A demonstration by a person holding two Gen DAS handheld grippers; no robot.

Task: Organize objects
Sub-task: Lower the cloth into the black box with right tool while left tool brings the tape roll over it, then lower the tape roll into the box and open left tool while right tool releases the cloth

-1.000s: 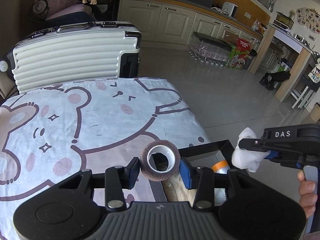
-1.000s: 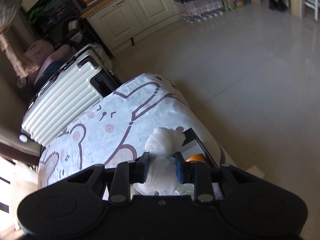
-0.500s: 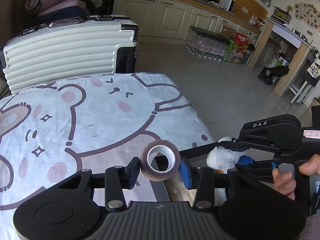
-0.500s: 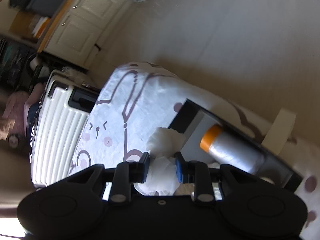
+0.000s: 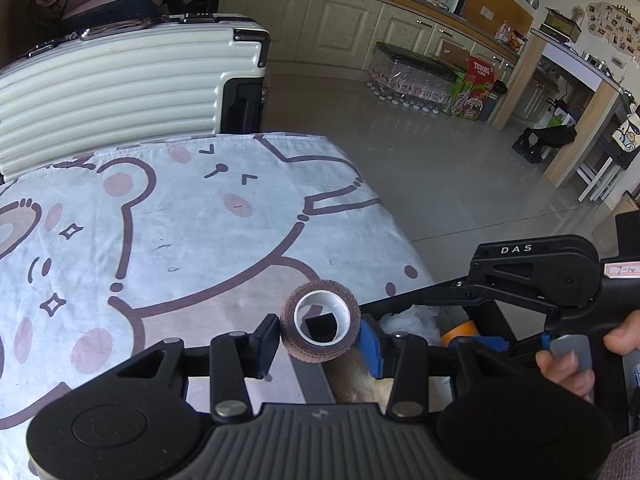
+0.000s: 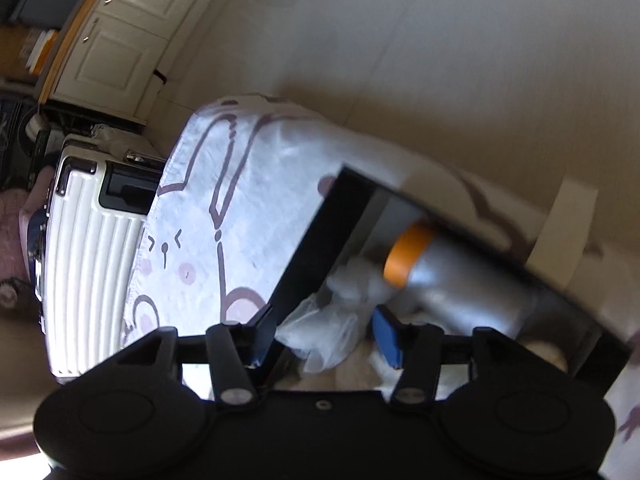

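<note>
My left gripper (image 5: 319, 340) is shut on a brown tape roll (image 5: 320, 330) with a white core, held above the left rim of a black box (image 5: 404, 304). My right gripper (image 6: 324, 338) is open over the same black box (image 6: 308, 240). A white crumpled plastic bag (image 6: 324, 328) lies loose in the box between its fingers; it also shows in the left wrist view (image 5: 408, 320). A silver roll with an orange end (image 6: 440, 276) lies in the box beside the bag.
The box stands at the right edge of a table covered by a bear-print cloth (image 5: 160, 240). A white ribbed suitcase (image 5: 120, 92) stands behind the table. Tiled floor (image 5: 440, 160) and kitchen cabinets lie beyond.
My right gripper came down into the box with the white bag and opened, letting the bag go. My left gripper kept hold of the tape roll and barely moved.
</note>
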